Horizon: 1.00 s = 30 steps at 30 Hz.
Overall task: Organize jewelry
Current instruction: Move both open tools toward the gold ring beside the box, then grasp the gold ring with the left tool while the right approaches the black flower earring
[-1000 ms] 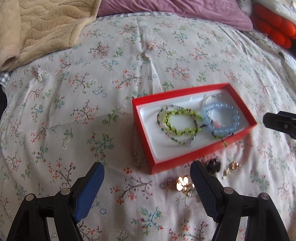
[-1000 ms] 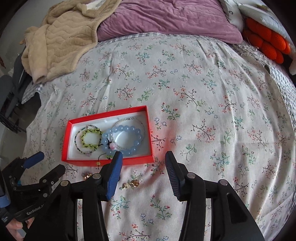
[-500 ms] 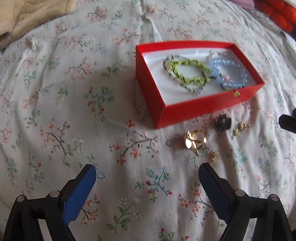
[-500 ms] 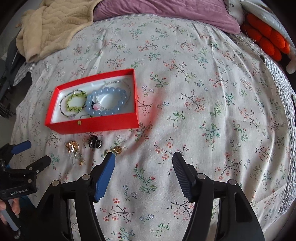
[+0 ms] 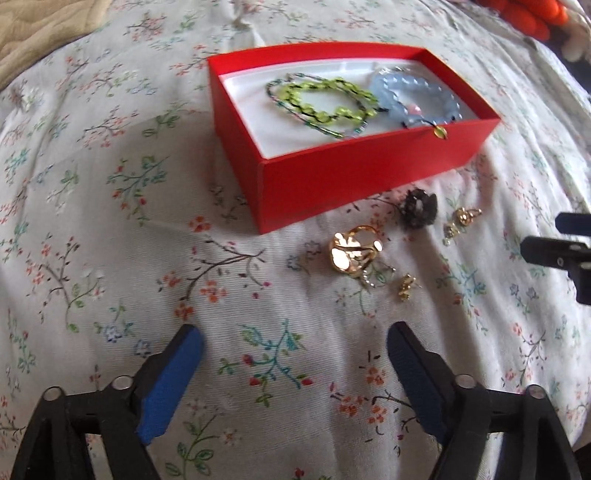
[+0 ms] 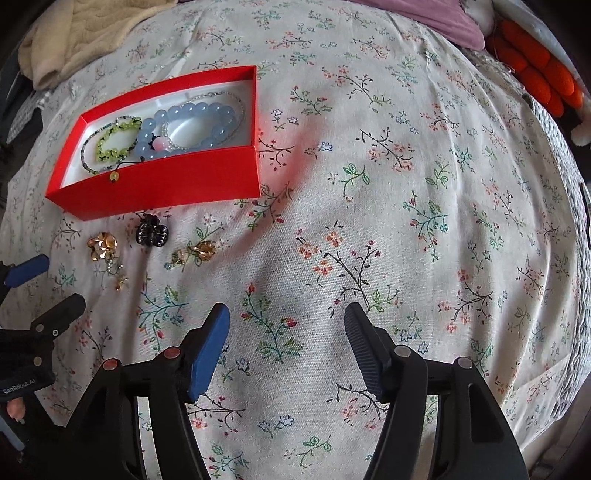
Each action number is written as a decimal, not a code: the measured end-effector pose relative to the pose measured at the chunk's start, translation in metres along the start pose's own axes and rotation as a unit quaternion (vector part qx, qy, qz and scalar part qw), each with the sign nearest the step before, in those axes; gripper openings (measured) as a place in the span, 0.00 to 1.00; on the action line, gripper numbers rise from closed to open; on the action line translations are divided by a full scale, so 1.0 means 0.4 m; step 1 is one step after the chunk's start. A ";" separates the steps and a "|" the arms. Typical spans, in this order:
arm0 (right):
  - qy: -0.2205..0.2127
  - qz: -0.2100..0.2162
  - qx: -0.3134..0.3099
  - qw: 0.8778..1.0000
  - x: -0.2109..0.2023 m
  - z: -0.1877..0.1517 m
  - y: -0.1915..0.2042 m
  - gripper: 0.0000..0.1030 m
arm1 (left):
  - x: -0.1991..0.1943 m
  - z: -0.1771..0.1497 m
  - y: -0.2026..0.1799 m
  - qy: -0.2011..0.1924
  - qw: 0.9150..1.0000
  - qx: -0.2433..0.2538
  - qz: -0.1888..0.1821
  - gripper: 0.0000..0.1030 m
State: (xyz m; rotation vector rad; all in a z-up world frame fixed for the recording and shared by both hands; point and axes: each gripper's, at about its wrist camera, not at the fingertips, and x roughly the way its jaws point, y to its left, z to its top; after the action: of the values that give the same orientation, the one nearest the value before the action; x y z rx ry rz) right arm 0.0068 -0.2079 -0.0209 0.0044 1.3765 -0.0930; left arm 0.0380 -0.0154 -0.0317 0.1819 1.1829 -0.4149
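A red box (image 5: 351,177) on the floral bedsheet holds a green bead bracelet (image 5: 325,99) and a blue bead bracelet (image 5: 417,99). Loose in front of it lie a gold flower piece (image 5: 351,251), a black clip (image 5: 419,208), a gold earring (image 5: 461,218) and a small gold stud (image 5: 406,286). My left gripper (image 5: 291,332) hovers just short of the gold pieces, its jaws closing with nothing between them. My right gripper (image 6: 287,314) is open over bare sheet, right of the black clip (image 6: 151,232) and the red box (image 6: 166,184).
A beige blanket (image 6: 74,37) lies at the far left of the bed, with a purple pillow (image 6: 443,18) and an orange plush (image 6: 535,74) at the far right. The left gripper (image 6: 59,282) shows at the right view's left edge.
Both grippers have sunk toward the bed, so the box and loose pieces look nearer. The right jaws have spread wider. The left jaws widened, then narrowed a little.
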 end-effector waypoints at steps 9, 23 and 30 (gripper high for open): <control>0.010 -0.004 -0.002 1.000 0.028 0.007 0.006 0.66 | 0.004 0.014 -0.029 -0.032 0.999 0.006 -0.011 0.72; 0.008 -0.004 0.003 1.000 0.039 0.015 0.004 0.66 | 0.033 0.042 -0.060 -0.055 0.998 -0.028 -0.030 0.49; -0.003 0.001 0.004 1.000 0.027 0.016 -0.004 0.66 | 0.040 0.048 -0.056 -0.054 0.997 -0.045 -0.018 0.28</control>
State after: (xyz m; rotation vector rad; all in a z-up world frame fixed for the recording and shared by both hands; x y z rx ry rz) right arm 0.0150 -0.2105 -0.0301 0.0124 1.3702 -0.0981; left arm 0.0505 -0.0462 -0.0376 0.0599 1.0963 -0.3973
